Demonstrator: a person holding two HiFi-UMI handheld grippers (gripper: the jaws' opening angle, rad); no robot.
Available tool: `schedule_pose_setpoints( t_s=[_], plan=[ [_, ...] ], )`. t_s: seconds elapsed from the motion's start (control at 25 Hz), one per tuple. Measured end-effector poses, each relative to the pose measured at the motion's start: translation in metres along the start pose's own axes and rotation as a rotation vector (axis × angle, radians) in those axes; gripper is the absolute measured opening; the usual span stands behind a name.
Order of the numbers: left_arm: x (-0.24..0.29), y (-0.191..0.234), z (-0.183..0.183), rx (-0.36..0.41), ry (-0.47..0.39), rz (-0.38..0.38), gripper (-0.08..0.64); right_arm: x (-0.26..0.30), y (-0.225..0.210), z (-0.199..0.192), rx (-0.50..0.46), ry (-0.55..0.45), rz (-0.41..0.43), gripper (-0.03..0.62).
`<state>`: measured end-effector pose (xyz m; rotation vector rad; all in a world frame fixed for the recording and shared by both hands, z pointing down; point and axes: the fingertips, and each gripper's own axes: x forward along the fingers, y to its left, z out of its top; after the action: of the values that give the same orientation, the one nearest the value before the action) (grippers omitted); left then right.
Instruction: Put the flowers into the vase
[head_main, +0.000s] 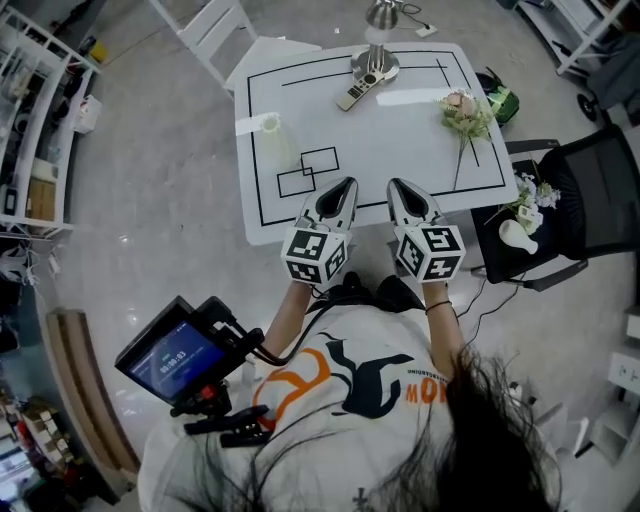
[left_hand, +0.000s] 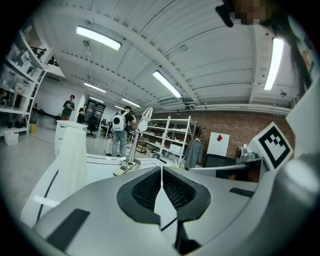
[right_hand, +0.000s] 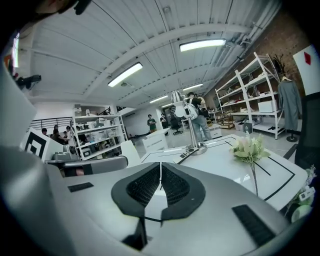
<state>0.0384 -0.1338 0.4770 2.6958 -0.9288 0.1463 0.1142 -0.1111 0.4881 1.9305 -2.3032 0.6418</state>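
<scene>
Left gripper (head_main: 346, 184): I'm holding it over the near edge of the surface, and its jaws are pressing together with nothing between them.
Right gripper (head_main: 397, 185): it's hovering just beside the left one, its jaws likewise meeting flat and gripping nothing.
Surface: I'm looking steeply down at a white square table top (head_main: 400, 140) marked with black lines.
Flowers: the bunch of pale pink and cream artificial flowers (head_main: 465, 112), with green leaves and a long thin stem, is lying on the right side of the surface. The blooms are pointing toward the far edge and the stem is running back toward me, ahead and to the right of the right gripper.
Vase: the small pale bottle-shaped vase (head_main: 271, 124) is standing upright near the left edge, well apart from the flowers.
Far edge: a grey remote control (head_main: 357, 92) is lying with its far end at a round metal lamp base (head_main: 376, 63).
Off the surface: a black chair (head_main: 590, 200) is sitting to the right, carrying a second white vase (head_main: 517, 236) and a few more blooms.
</scene>
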Motion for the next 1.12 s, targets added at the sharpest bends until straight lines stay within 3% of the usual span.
schedule_pose_setpoints(
  t_s=[0.32,0.76,0.88,1.12],
  plan=[
    [0.034,-0.011,-0.003,-0.023,0.025,-0.066,0.012,0.0,-0.046,0.003,0.025,0.019,-0.075,0.02],
    [0.114,-0.035,0.0,-0.022,0.043,-0.142,0.014,0.014,-0.157,0.011,0.07,0.059,-0.18,0.02],
    [0.136,-0.045,0.001,-0.052,0.049,-0.175,0.035,0.015,-0.18,0.016,0.076,0.069,-0.196,0.02],
    [0.186,-0.058,-0.009,-0.043,0.094,-0.194,0.035,0.03,-0.231,0.013,0.089,0.125,-0.21,0.023]
  ],
)
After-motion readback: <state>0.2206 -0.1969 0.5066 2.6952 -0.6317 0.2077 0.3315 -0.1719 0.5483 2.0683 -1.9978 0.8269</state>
